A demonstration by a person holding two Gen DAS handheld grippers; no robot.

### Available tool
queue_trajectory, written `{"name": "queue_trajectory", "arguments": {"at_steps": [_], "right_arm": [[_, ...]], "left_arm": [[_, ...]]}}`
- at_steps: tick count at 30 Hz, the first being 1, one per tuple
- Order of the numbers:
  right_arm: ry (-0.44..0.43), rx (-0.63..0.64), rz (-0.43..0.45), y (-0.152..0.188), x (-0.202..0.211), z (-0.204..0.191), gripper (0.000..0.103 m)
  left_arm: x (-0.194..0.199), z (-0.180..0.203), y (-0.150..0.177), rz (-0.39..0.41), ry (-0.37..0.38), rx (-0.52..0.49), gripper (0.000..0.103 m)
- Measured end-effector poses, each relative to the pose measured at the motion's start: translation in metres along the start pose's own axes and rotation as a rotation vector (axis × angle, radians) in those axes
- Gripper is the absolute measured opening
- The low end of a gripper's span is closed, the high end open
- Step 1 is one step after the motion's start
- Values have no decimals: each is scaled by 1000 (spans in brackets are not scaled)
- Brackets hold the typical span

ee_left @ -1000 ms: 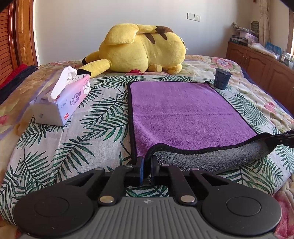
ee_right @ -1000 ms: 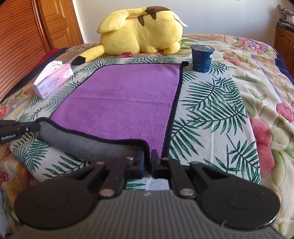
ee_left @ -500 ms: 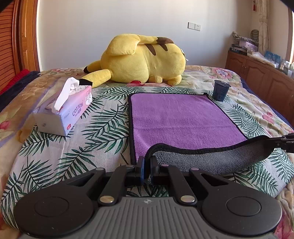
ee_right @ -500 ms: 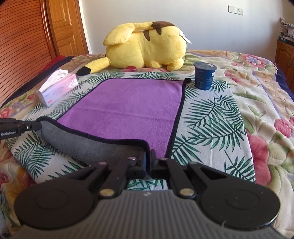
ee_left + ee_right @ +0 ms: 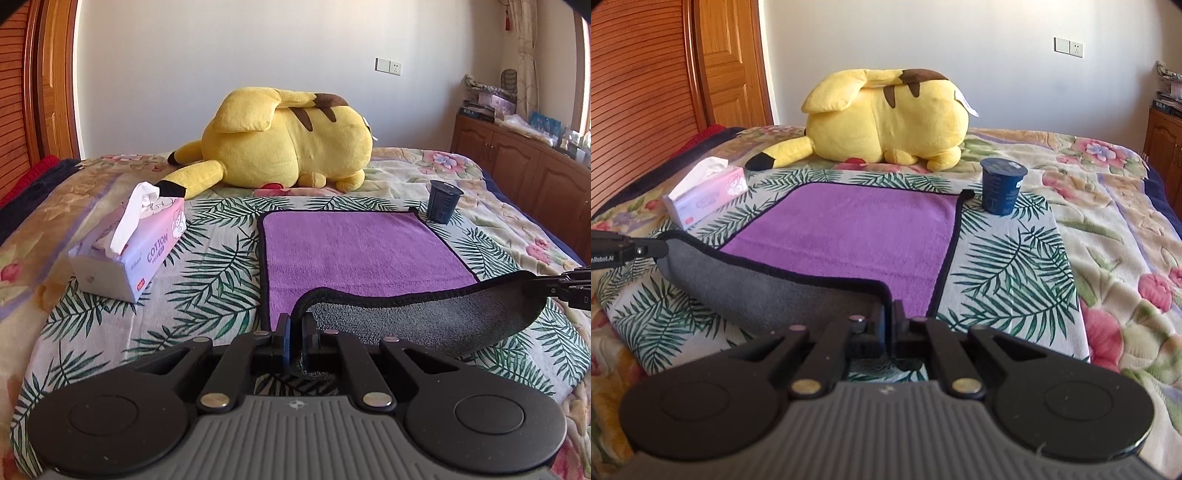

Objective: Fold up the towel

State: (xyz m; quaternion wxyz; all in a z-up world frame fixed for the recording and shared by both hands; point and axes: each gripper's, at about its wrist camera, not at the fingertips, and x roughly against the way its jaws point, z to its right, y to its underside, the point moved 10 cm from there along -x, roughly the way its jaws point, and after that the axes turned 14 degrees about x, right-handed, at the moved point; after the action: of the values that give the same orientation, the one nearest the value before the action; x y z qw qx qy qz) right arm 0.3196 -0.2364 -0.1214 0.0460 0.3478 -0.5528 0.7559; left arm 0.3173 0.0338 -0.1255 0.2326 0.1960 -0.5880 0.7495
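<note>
Floral bed (image 5: pixel 424 166), white wall (image 5: pixel 221 55) behind it with a socket (image 5: pixel 388 67), wooden doors (image 5: pixel 731 62) left, wooden cabinets (image 5: pixel 517 162) right, sunlit.

Bright daylight fills both fisheye views, coming from the right side, where a window edge glows overexposed past the curtain (image 5: pixel 524 55). The wall (image 5: pixel 221 55) is evenly lit and slightly blue-tinted. The plush (image 5: pixel 291 136) is bright on top, with a soft shadow beneath it on the bed (image 5: pixel 461 170). The raised gray underside of the towel (image 5: pixel 369 254) casts a soft shadow below it. The cup (image 5: pixel 1003 186) is dark but sharp. Straight lines bow near the frame edges, and the corners are vignetted black. The door (image 5: pixel 727 62) curves visibly. Focus is crisp throughout, without motion blur.
</note>
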Motion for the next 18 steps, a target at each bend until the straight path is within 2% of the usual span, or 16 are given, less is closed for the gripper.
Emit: {"name": "queue_trajectory", "arguments": {"at_steps": [18], "right_arm": [[23,28,56,-19,-20,14,4]], "left_arm": [[-29,4,-25,20,11,-21,0]]}}
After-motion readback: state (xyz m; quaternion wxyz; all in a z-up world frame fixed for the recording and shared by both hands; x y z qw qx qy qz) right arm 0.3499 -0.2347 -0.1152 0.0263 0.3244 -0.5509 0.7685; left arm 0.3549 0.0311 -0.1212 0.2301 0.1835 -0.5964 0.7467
